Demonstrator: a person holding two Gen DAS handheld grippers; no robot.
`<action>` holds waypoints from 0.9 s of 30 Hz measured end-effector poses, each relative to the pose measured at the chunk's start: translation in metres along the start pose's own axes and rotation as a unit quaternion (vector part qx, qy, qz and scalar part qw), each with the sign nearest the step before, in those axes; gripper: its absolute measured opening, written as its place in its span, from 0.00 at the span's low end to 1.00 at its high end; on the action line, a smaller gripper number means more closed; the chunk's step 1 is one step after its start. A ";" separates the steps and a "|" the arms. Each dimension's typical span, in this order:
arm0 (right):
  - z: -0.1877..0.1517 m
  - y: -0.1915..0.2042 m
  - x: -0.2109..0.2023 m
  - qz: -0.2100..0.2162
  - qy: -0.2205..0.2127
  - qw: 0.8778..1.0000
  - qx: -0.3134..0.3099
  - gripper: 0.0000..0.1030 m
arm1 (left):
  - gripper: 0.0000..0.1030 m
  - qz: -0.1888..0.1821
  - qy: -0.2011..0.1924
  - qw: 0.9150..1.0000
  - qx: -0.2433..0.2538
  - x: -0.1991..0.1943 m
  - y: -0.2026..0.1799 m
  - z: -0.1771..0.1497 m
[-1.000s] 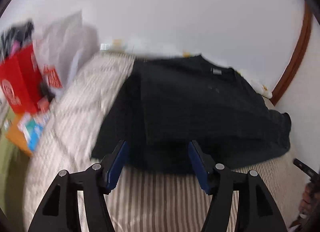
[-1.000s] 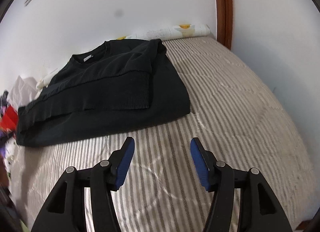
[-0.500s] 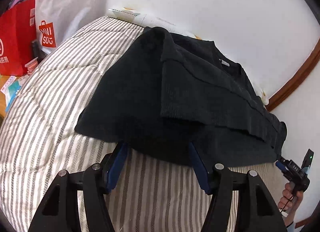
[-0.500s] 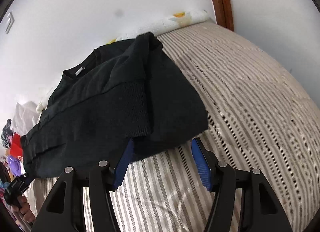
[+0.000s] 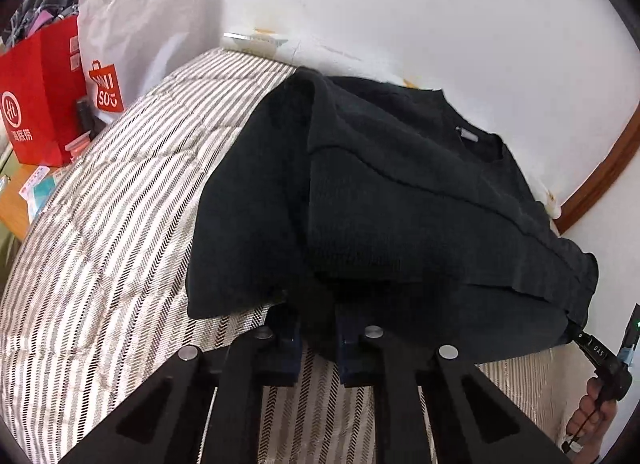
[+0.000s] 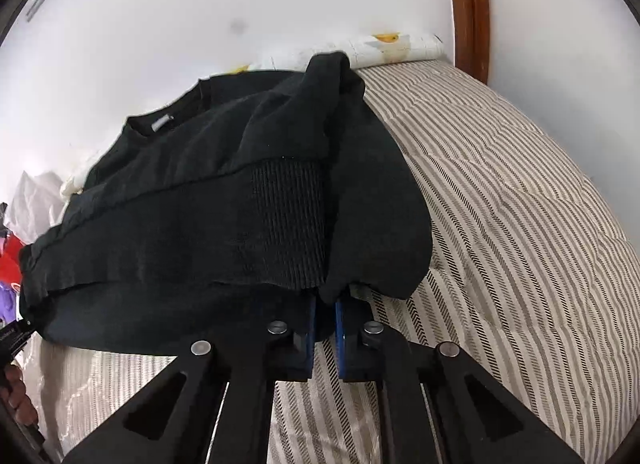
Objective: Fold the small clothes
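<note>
A black sweater (image 5: 400,204) lies partly folded on a striped bed (image 5: 112,224), with its neck hole on the far side by the white wall (image 5: 400,4). The left gripper (image 5: 318,338) has its blue pads pulled in close and pinches the near edge of the sweater. The right gripper (image 6: 325,322) pinches the near edge too, close to the ribbed cuff (image 6: 288,220), with its pads almost together. Far to the left of the bed stand a red bag (image 5: 40,92) and a white bag (image 5: 132,32).
</note>
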State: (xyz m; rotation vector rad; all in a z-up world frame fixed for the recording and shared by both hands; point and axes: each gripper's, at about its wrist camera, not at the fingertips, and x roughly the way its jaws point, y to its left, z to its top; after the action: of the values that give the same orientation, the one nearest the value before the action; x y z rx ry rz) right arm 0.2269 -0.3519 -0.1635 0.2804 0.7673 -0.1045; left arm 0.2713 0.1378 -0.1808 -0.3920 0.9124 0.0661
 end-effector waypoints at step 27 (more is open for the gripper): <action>-0.102 -0.017 -0.118 -0.041 -0.011 0.998 -0.041 0.07 | 0.11 -0.027 0.017 0.998 0.058 -0.095 0.011 -0.105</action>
State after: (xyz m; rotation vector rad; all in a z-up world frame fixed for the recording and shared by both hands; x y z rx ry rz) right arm 0.0710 -0.3403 -0.1547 0.1702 0.7598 -0.1529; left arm 0.1313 0.1207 -0.1677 -0.3107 0.9343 -0.0434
